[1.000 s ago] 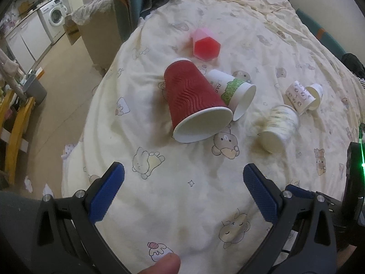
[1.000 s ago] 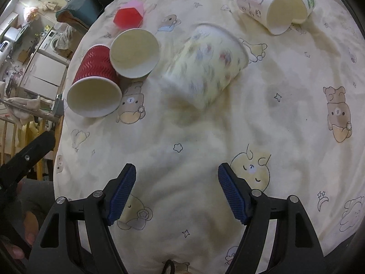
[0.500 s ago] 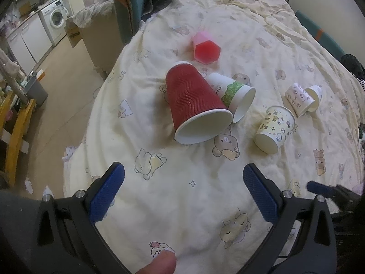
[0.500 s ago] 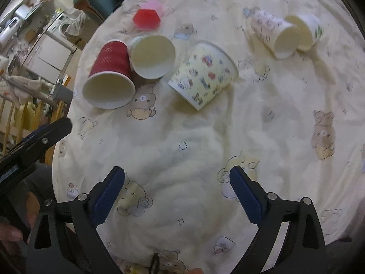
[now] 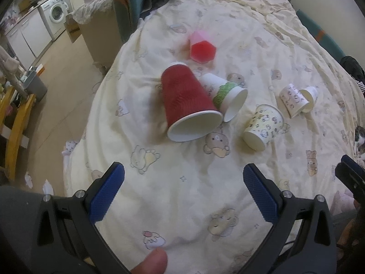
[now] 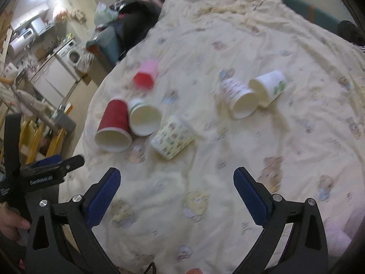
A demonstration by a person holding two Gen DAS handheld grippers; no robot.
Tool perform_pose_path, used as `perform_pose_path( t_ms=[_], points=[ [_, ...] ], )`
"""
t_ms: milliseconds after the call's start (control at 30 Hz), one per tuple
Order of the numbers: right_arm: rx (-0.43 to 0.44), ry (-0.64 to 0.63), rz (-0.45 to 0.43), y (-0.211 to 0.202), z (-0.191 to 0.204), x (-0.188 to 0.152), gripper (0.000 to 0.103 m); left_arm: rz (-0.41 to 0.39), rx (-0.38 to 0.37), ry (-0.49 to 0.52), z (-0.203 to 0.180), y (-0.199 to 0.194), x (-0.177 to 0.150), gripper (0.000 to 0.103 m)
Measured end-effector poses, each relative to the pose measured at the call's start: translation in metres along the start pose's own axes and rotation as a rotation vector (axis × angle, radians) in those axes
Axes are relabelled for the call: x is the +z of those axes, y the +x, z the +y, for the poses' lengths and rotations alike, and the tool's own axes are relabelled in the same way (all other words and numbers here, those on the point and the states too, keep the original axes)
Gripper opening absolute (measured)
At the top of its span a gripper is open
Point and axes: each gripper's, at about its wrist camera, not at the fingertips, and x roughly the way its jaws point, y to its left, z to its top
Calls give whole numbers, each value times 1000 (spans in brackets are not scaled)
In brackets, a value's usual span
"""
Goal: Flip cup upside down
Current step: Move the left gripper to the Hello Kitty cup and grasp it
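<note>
Paper cups lie scattered on a cream bedspread [image 5: 187, 194] printed with cartoon bears, as two handheld grippers hover at its near edge. The left gripper [image 5: 183, 188] is spread wide with nothing between its blue pads [image 5: 107, 191]; ahead of it a red ribbed cup [image 5: 186, 101] lies on its side, mouth toward the camera, touching a white cup with a green band [image 5: 224, 94] just to its right. A pink cup [image 5: 202, 48] lies farther back. To the right, well apart from the left gripper's pads, a cream cup with small cartoon prints [image 5: 263, 125] rests on its side, and beyond it a patterned white cup [image 5: 293, 99] lies against a plain white cup [image 5: 310, 96]. In the right wrist view, the right gripper [image 6: 176, 188] is likewise released and empty, the cartoon-print cup [image 6: 174, 134] lying ahead between its fingers' lines but clear of them, its mouth pointing away to the upper right. At far left the room shows a washing machine [image 5: 56, 13], white cabinets [image 5: 27, 34], a grey bin [image 5: 35, 85] and a tan floor [image 5: 59, 91].
</note>
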Motion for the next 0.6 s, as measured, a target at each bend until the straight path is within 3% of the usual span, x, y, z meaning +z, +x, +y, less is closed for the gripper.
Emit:
perform_pose_path(
  t_ms=[400, 600],
  points=[
    [-66, 160, -59, -6, -61, -8, 103, 129, -39, 0, -57, 19, 19, 102],
    [-41, 205, -56, -9, -74, -11, 103, 153, -33, 168, -98, 40, 38, 96]
  ],
)
